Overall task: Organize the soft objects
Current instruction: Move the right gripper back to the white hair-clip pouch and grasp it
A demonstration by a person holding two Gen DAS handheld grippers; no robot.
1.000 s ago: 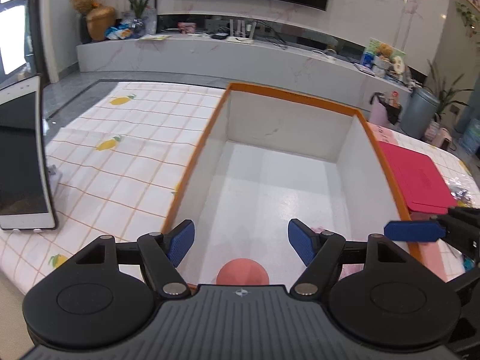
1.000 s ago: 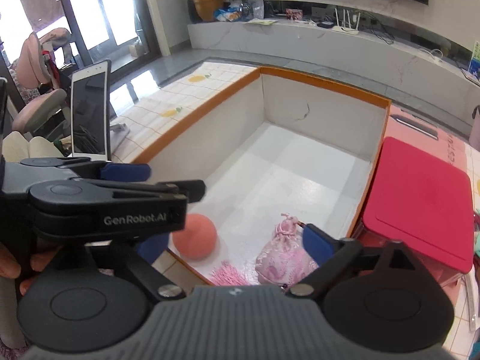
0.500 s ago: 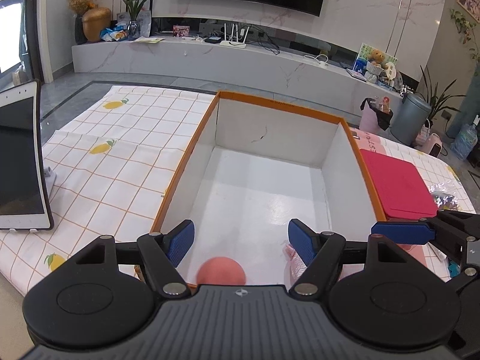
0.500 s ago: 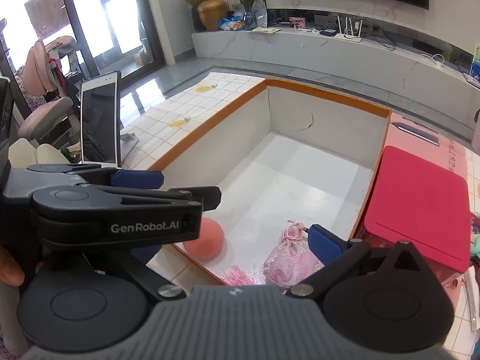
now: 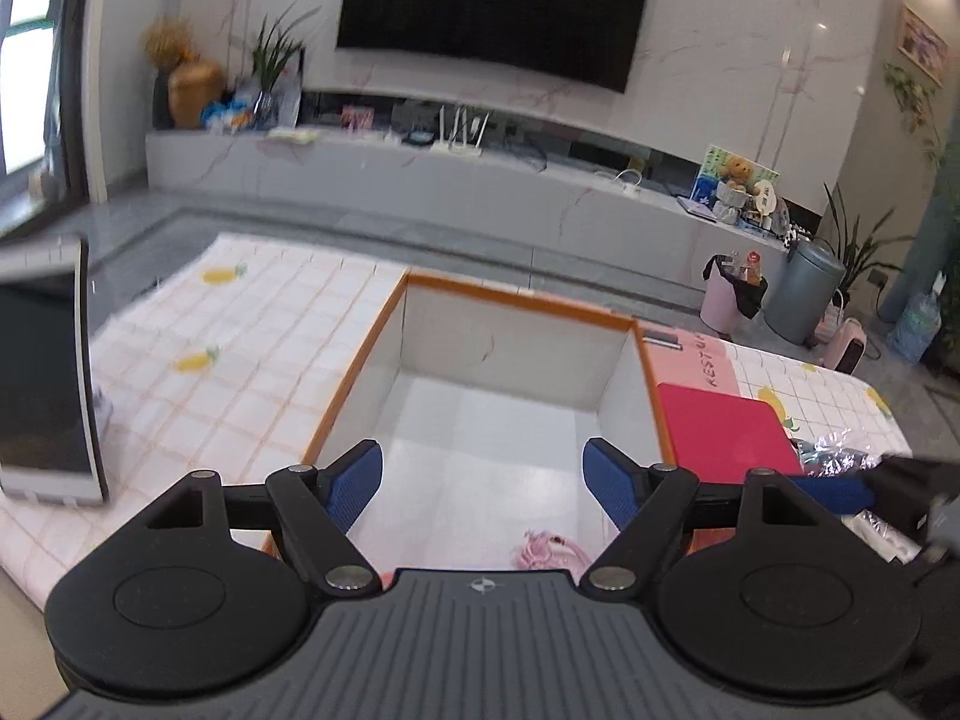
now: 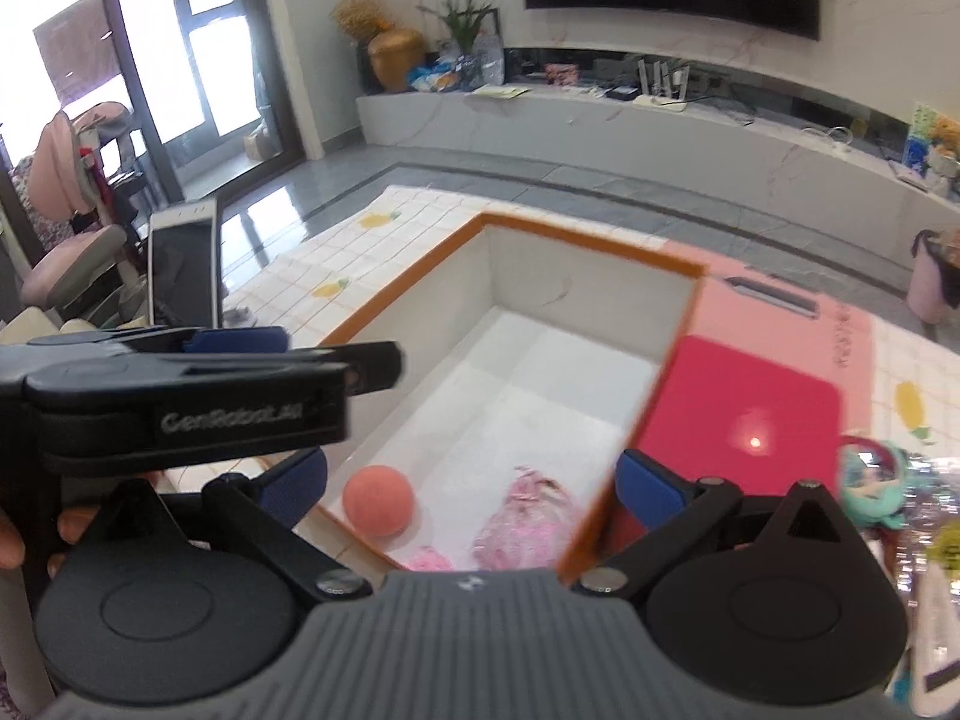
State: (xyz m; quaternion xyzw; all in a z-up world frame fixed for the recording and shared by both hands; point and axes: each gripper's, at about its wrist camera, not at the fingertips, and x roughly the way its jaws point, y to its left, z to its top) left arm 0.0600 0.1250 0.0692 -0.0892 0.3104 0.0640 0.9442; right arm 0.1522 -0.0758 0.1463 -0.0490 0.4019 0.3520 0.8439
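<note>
A white box with an orange rim (image 5: 516,300) (image 6: 576,237) stands on the table. Inside at its near end lie a salmon-pink ball (image 6: 378,500), a pink lacy pouch (image 6: 528,525) (image 5: 549,546) and a small pink fluffy item (image 6: 429,558). My left gripper (image 5: 483,480) is open and empty, held above the box's near end. My right gripper (image 6: 474,483) is open and empty, above the box's near right corner. The left gripper shows side-on in the right wrist view (image 6: 198,384).
A red lid (image 5: 726,429) (image 6: 744,411) lies right of the box on a pink container. A teal toy (image 6: 870,489) and shiny silver wrapping (image 5: 834,453) lie further right. A tablet (image 5: 42,384) stands at the left on the checked tablecloth (image 5: 240,336).
Both grippers have risen and pulled back from the box, still open. The right gripper has shifted right, over the box's right wall. The ball has slipped out of the left wrist view.
</note>
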